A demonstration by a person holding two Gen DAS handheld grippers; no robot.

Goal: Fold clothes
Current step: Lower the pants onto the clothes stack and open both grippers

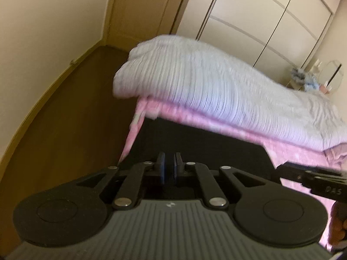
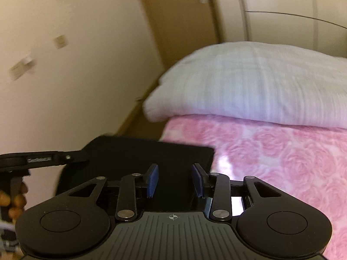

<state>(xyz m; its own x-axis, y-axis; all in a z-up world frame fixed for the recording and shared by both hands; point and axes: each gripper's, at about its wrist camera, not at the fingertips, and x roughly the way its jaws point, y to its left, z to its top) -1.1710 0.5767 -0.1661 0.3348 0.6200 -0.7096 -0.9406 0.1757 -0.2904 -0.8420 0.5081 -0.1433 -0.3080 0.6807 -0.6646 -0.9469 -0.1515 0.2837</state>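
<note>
A black garment (image 1: 195, 145) hangs flat over the edge of a bed with a pink rose blanket (image 2: 282, 156). My left gripper (image 1: 169, 166) has its blue pads nearly together on the garment's near edge and holds it. In the right wrist view the garment (image 2: 151, 153) shows as a dark flat panel, with the left gripper (image 2: 71, 158) clamped on its left corner. My right gripper (image 2: 174, 179) is open, its blue pads apart over the garment's near edge. The right gripper (image 1: 303, 172) also shows at the right edge of the left wrist view, at the garment's right corner.
A folded white ribbed duvet (image 1: 216, 82) lies on the far part of the bed. A brown wooden floor (image 1: 65, 119) lies to the left. A door (image 1: 147, 6) and cream wardrobes (image 1: 271, 17) stand behind. A small cluttered table (image 1: 314, 78) stands far right.
</note>
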